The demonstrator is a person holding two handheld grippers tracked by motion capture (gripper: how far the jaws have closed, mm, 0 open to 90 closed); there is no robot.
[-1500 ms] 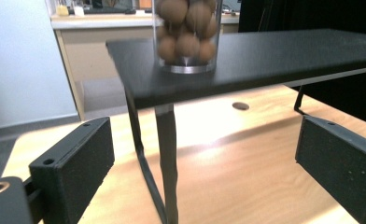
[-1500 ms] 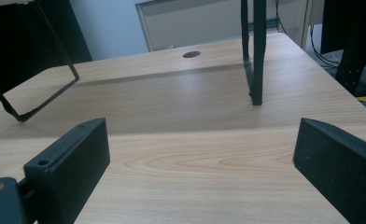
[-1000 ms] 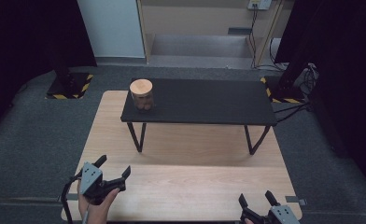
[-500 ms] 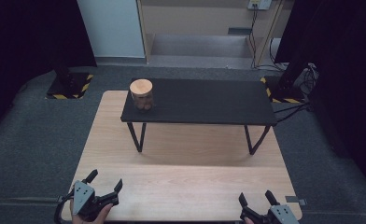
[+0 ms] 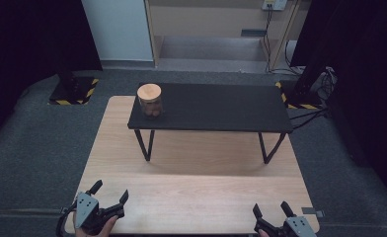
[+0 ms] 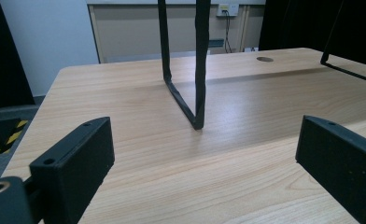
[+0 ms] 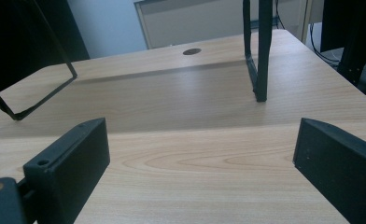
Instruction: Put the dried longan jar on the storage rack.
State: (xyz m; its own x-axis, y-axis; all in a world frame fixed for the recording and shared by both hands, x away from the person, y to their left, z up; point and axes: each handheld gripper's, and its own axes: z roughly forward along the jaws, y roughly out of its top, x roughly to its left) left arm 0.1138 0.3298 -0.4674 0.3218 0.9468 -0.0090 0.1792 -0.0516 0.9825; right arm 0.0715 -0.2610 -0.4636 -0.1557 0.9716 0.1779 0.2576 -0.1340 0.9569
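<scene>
The jar (image 5: 149, 99) sits untouched upper left on the black shelf (image 5: 221, 107); both claws, left (image 5: 108, 199) and right (image 5: 270, 216), spread empty at the bottom, nothing begun.

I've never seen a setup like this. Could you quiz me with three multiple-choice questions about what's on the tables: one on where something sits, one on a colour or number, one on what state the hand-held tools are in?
1. Where is the clear round jar with the wooden lid?
A. On the left end of the black raised shelf
B. On the light wooden table under the shelf
C. On the grey floor

2. How many jars are there?
A. One
B. Two
C. Three

3. How are the left tool and right tool?
A. Both shut
B. Both open, holding nothing
C. Left shut on the jar

Answers: 1 A, the jar stands at the shelf's left end. 2 A, one jar is visible. 3 B, each tool's jaws stand wide apart over bare wood.
</scene>
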